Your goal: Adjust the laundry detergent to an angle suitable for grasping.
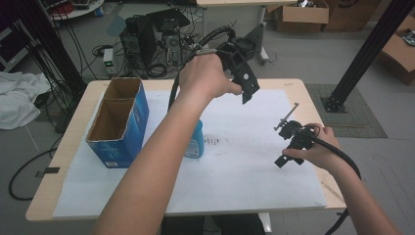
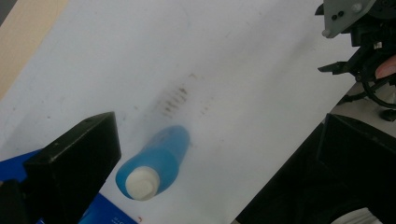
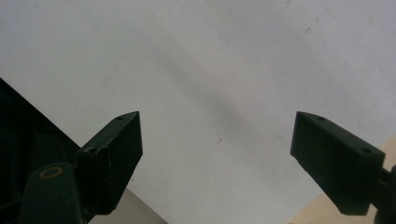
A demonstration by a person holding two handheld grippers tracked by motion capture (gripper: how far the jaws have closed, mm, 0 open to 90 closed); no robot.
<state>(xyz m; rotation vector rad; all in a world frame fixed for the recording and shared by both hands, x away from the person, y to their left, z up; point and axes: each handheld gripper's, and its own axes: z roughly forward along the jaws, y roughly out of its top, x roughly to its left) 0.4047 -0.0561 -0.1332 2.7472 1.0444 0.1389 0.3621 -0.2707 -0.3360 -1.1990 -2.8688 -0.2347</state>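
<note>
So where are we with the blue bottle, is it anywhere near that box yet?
Nothing looks done yet: the blue bottle stands on the white sheet, outside the blue box, whose compartments look empty. In hand: the left gripper hangs open above the bottle, holding nothing. The right gripper is open and idle. Gripping and moving the bottle are still left.

A blue bottle point(image 2: 156, 161) with a white cap point(image 2: 141, 182) stands on white paper point(image 1: 244, 166) smudged with dark marks. The box point(image 1: 119, 122) at left is blue outside, brown inside. 2 black grippers.
</note>
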